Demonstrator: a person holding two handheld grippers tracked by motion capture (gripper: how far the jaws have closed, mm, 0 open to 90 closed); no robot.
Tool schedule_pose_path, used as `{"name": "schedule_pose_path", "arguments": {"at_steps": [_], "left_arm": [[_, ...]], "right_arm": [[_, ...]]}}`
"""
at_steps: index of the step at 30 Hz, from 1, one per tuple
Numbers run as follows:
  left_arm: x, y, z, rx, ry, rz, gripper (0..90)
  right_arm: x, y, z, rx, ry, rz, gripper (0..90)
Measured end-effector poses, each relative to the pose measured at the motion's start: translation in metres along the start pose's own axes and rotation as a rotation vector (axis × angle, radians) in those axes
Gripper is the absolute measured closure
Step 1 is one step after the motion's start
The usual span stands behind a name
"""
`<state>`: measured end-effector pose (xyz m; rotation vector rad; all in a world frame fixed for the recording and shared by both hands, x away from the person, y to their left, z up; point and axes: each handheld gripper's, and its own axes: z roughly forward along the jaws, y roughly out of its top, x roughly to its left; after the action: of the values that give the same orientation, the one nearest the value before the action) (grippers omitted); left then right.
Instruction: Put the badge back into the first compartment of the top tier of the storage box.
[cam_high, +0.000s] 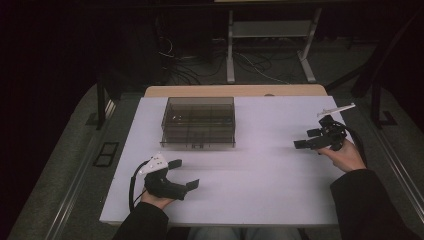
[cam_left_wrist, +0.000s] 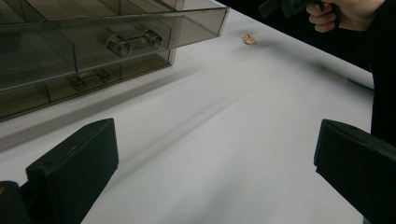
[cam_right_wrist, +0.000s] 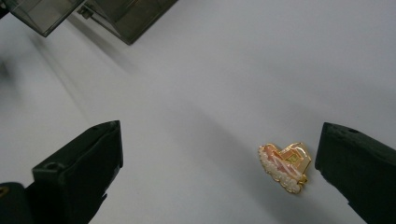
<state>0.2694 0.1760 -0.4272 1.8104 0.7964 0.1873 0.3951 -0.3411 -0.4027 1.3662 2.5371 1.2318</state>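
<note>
A small heart-shaped gold and pink pin (cam_right_wrist: 286, 167) lies flat on the white tabletop (cam_high: 260, 170), close to the right-hand jaw of my right gripper (cam_right_wrist: 215, 163), which is open over it with nothing held. In the left gripper view the pin (cam_left_wrist: 250, 38) shows far off, below the person's right hand (cam_left_wrist: 345, 11). My left gripper (cam_high: 185, 173) is open and empty near the front left of the table, and its jaws (cam_left_wrist: 215, 163) point toward a smoky clear drawer box (cam_high: 198, 121). The right gripper (cam_high: 306, 138) hovers at the table's right side.
The drawer box (cam_left_wrist: 93, 46) has small drawers with round knobs (cam_left_wrist: 133, 41), all closed. One corner of the box (cam_right_wrist: 126, 14) shows at the top of the right gripper view. Behind the white board is a wooden edge (cam_high: 235, 90), then dark floor with cables and metal legs (cam_high: 230, 50).
</note>
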Motion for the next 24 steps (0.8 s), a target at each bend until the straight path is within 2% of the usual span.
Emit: {"name": "schedule_pose_path", "arguments": {"at_steps": [12, 22, 24], "left_arm": [[0.000, 0.000, 0.001, 0.005, 0.001, 0.005, 0.0], [0.000, 0.000, 0.002, 0.005, -0.003, 0.006, 0.0], [0.000, 0.000, 0.002, 0.006, -0.004, 0.006, 0.0]], "right_arm": [[-0.014, -0.002, 0.012, 0.013, -0.022, 0.015, 0.2], [-0.024, -0.004, 0.021, 0.014, -0.015, 0.028, 0.4], [-0.029, -0.006, 0.020, 0.013, -0.001, 0.034, 9.5]]}}
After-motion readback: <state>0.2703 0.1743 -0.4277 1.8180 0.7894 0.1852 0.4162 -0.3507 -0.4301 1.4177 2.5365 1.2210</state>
